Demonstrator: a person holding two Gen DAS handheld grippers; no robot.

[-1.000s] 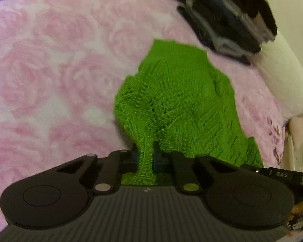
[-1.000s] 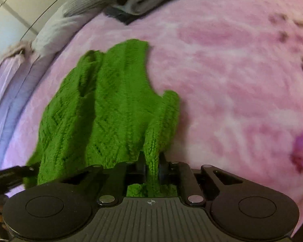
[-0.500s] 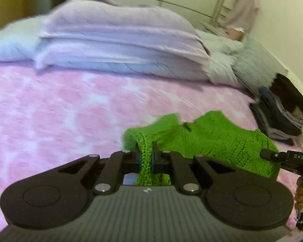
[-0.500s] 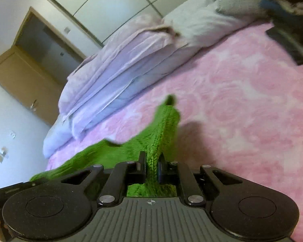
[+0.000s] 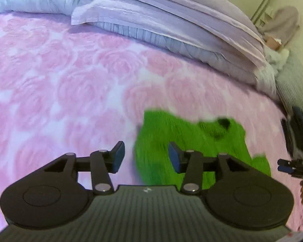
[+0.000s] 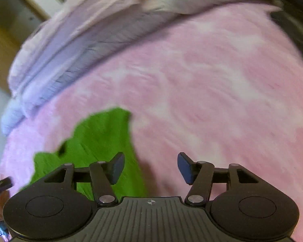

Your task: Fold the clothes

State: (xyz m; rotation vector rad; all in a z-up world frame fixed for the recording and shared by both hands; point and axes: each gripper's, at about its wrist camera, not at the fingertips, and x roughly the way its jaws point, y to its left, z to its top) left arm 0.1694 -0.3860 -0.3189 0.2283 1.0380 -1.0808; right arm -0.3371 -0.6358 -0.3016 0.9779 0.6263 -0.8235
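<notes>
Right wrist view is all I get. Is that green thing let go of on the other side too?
Observer: Yes. In the left wrist view the left hand-held gripper has its jaws opening, with nothing pinched between them; the green sweater lies on the pink blanket.
Operator: And mine, the right one?
Observer: The right hand-held gripper is opening too, with only blanket between its fingers. The left view shows its tip at the right edge, beside the sweater.
Operator: Anything else over there?
Observer: A small dark opening shows near the sweater's far edge, clearer from the left. A garment hangs at the far right.
</notes>
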